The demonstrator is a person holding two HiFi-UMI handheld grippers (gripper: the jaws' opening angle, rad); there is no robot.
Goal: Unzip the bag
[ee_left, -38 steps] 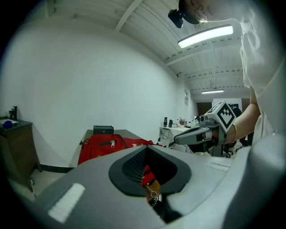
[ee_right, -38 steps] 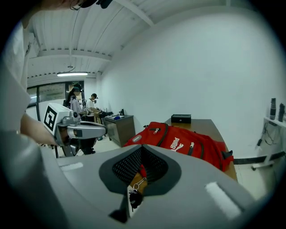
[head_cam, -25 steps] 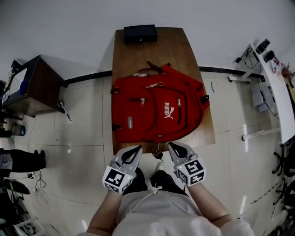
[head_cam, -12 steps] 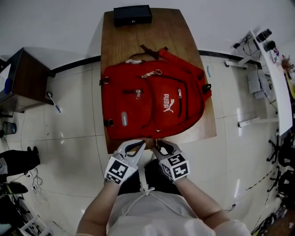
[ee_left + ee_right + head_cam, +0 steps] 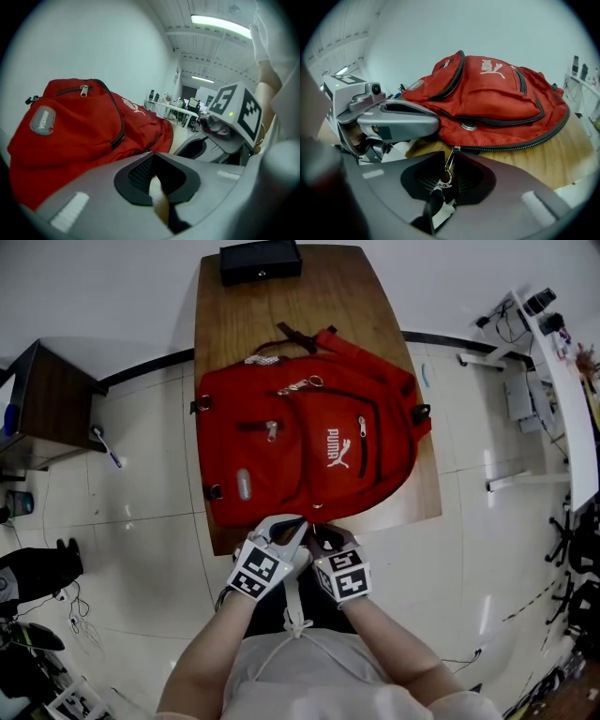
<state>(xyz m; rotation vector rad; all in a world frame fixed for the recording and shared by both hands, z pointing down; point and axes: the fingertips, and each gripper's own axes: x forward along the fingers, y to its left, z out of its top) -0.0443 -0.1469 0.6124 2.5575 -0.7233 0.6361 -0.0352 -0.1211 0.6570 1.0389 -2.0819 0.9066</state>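
Observation:
A red backpack (image 5: 300,446) lies flat on the wooden table (image 5: 412,498), its bottom edge towards me. My two grippers sit side by side at that edge. A metal zipper pull (image 5: 449,164) with a ring and a dark strap hangs from the main zip. My right gripper (image 5: 322,532) (image 5: 452,154) has just been closing and its tips pinch the top of that pull. My left gripper (image 5: 286,529) (image 5: 152,154) is shut just short of the red fabric (image 5: 79,126), and I see nothing held in it.
A black box (image 5: 260,261) stands at the table's far end. A dark side table (image 5: 52,418) is on the left across the tiled floor, and a white desk (image 5: 562,381) with gear is on the right. My lap is right below the grippers.
Both grippers have moved from below the table edge up to the bag's bottom edge and drawn close together. The right jaws now sit round the zipper pull.

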